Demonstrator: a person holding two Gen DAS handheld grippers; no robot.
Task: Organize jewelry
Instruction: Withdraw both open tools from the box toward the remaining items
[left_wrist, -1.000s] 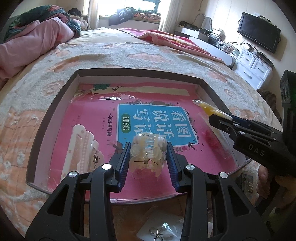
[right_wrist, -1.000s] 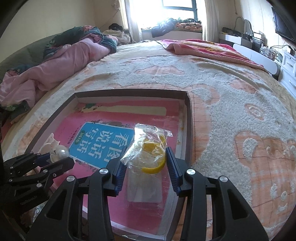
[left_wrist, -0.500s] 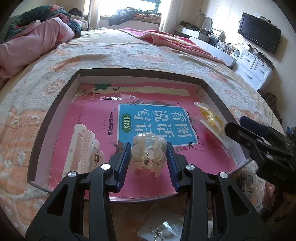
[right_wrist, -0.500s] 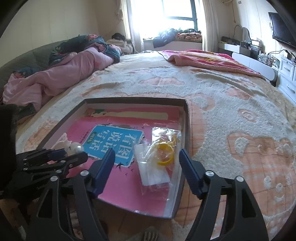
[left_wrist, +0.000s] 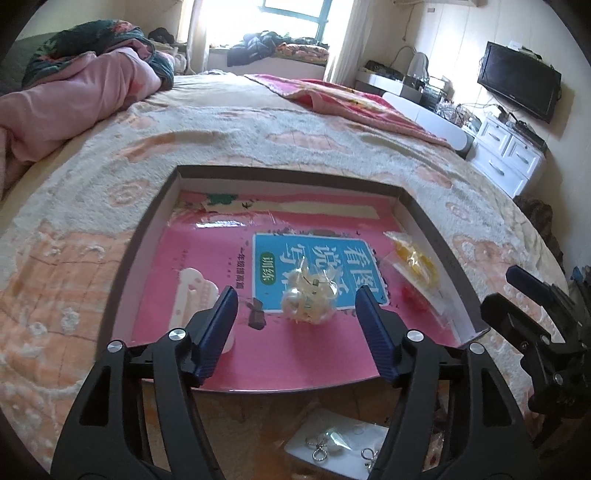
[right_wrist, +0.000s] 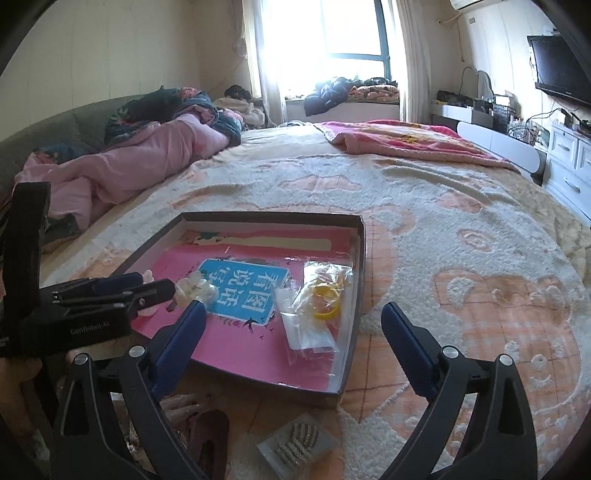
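Left hand-held gripper: spread, empty, above the box's near edge. Right hand-held gripper: spread, empty.
Pearl packet: loose on the box floor, mid-near.
Yellow-ring bag: against the box's right wall.
Risk: slick film may slide; the box may shift on the soft bed.

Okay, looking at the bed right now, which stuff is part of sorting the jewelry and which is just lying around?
Part of the job:
- shallow box
- pearl hair clip in the box
- bagged yellow bangle in the box
- white hair clip in the box
- bagged trinkets in front of the box
- left gripper and right gripper, both open

Just lying about:
- pink quilt
- red blanket
- television
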